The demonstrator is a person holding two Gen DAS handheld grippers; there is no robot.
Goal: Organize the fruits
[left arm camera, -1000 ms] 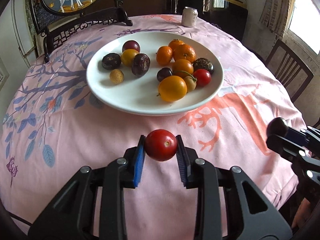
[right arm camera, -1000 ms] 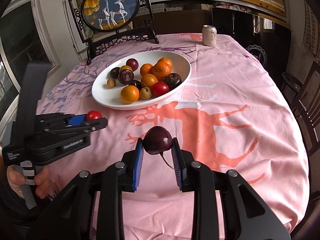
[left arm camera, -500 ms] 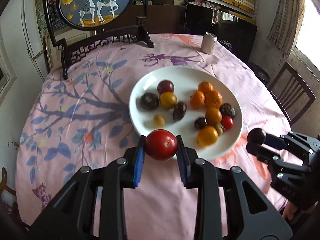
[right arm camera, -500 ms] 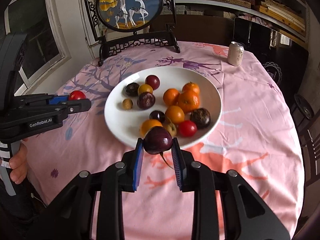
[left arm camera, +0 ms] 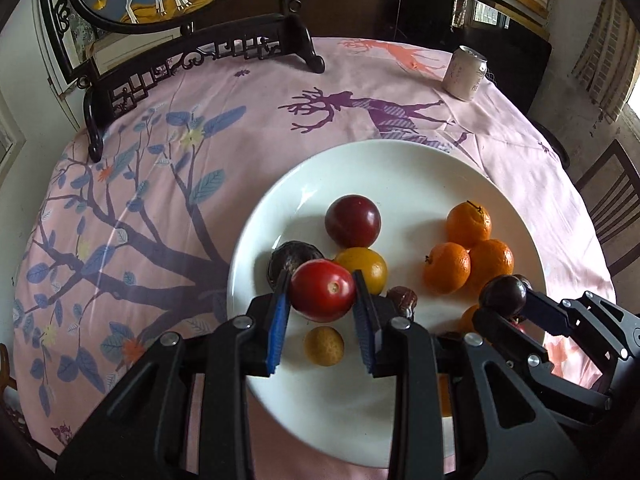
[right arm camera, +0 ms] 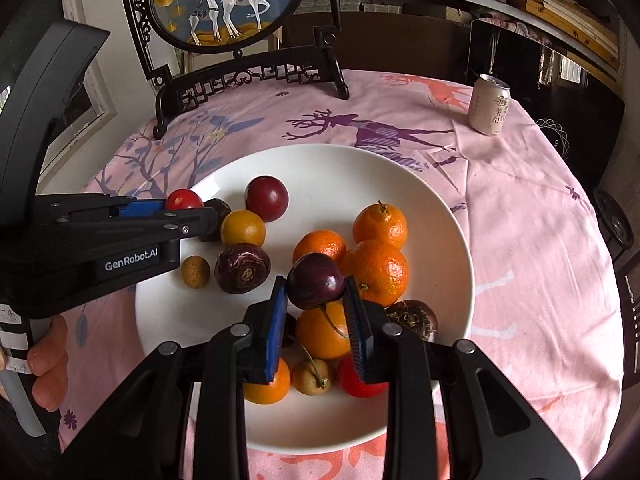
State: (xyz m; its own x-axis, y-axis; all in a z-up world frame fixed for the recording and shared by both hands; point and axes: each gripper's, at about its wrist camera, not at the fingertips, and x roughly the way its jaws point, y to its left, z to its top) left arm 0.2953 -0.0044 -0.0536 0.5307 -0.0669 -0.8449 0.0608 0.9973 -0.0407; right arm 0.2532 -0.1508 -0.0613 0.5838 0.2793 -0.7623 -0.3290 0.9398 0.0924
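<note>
The white plate (left arm camera: 400,168) holds several fruits: oranges (left arm camera: 468,224), a red plum (left arm camera: 353,221), a yellow fruit (left arm camera: 370,268) and dark passion fruits. My left gripper (left arm camera: 320,298) hangs over the plate's left side, shut on a red tomato (left arm camera: 322,295). In the right wrist view, my right gripper (right arm camera: 314,286) hovers over the orange pile (right arm camera: 376,264) with a dark purple plum (right arm camera: 316,280) between its pads. Its jaws are opening, and the plum still touches them. That view also shows the left gripper (right arm camera: 188,206) and the tomato (right arm camera: 184,199) at the left.
A drink can (right arm camera: 490,106) stands at the table's far right. A framed deer picture on a dark carved stand (right arm camera: 240,76) sits at the far edge. A chair (left arm camera: 612,200) is beside the table on the right. A hand (right arm camera: 44,360) grips the left gripper's handle.
Both grippers moved forward from above the pink cloth to above the plate, each carrying its fruit. The plate now fills both views.
</note>
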